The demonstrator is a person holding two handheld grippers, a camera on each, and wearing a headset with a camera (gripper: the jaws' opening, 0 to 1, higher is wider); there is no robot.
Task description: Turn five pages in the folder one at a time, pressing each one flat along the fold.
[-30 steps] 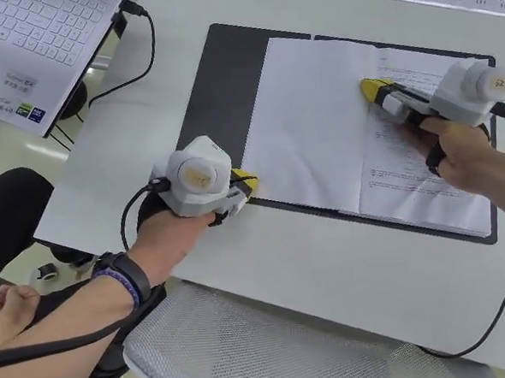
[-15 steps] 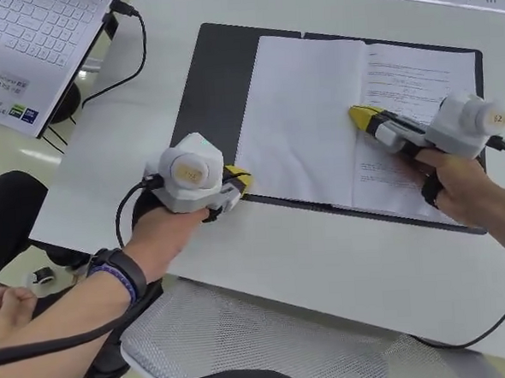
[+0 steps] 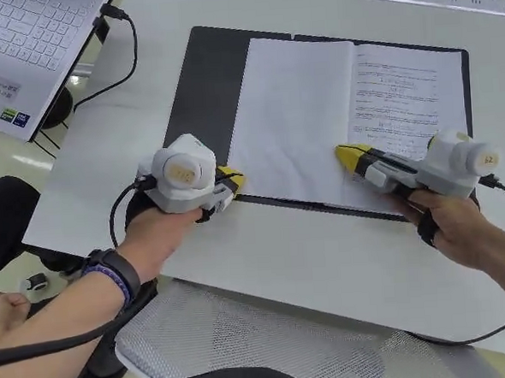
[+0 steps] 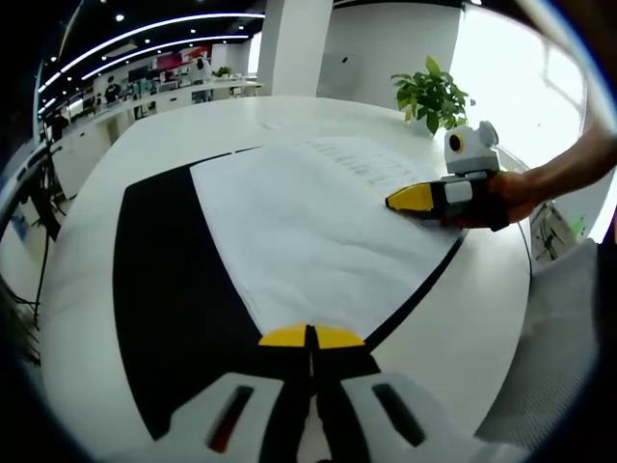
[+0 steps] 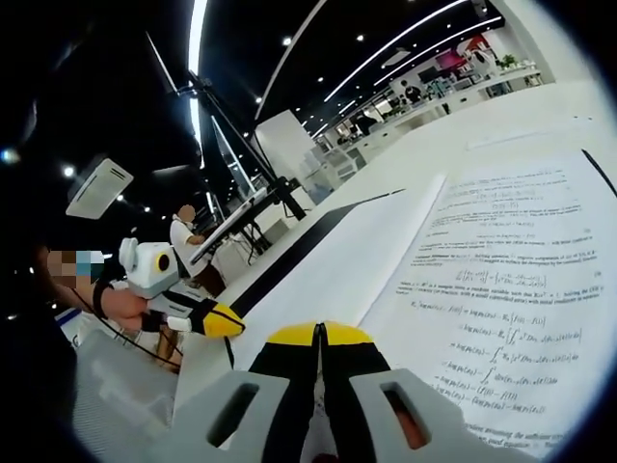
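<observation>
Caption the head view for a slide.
Shut right tongs on the fold of the open folder; shut left tongs at its near edge.

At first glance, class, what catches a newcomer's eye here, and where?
The open black folder mid-bench, blank page left, printed page right. The yellow-tipped right gripper, shut, rests at the fold near the lower edge; the left gripper, shut, sits at the folder's lower left corner.

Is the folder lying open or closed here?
Open: the folder lies spread flat, a blank page left of the printed page.
</observation>
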